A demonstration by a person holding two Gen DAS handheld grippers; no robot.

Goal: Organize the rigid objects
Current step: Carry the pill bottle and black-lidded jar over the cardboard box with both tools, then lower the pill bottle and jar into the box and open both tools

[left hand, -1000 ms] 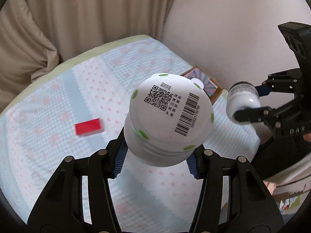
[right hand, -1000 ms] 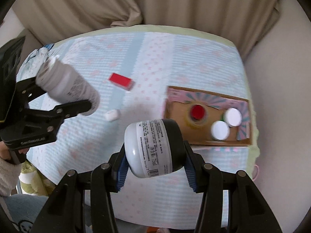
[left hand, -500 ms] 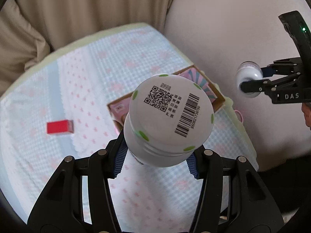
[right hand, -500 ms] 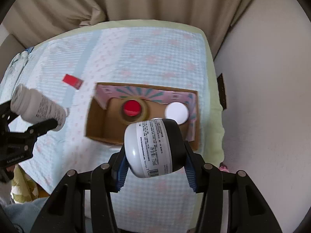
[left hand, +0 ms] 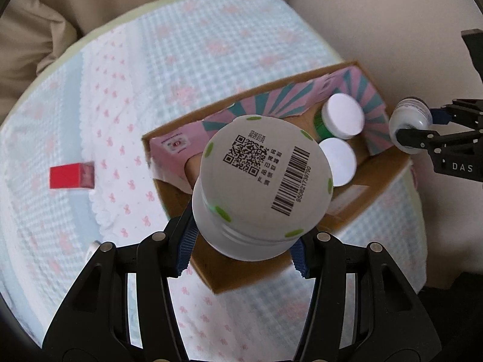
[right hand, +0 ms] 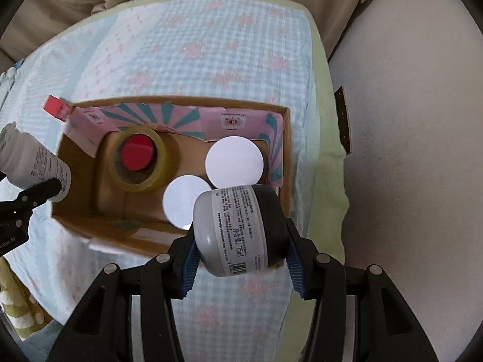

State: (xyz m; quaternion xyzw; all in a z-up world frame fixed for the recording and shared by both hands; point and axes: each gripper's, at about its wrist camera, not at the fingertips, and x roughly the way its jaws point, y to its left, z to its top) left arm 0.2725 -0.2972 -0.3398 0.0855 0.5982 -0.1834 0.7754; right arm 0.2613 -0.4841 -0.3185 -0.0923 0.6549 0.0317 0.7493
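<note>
My left gripper [left hand: 243,247] is shut on a white bottle [left hand: 265,187], whose barcoded bottom faces the camera above the left part of an open cardboard box [left hand: 377,175]. My right gripper [right hand: 241,259] is shut on a small grey and black bottle [right hand: 238,229] over the box's near right corner [right hand: 286,163]. Inside the box are two white-capped containers [right hand: 234,161] [right hand: 185,200] and a tape roll [right hand: 142,157] around a red cap [right hand: 137,152]. In each wrist view the other gripper shows at the side with its bottle [left hand: 409,125] [right hand: 33,163].
A red block [left hand: 71,176] lies on the checked bedspread [left hand: 181,60] left of the box. A small white item [left hand: 93,246] lies near my left fingers. The box is near the bed's right edge, beside a pale wall [right hand: 407,150]. Curtains [left hand: 75,6] hang beyond.
Both grippers have travelled across the bed and down toward the box, each still holding its bottle. The box has come from the edge of view to right under the fingers.
</note>
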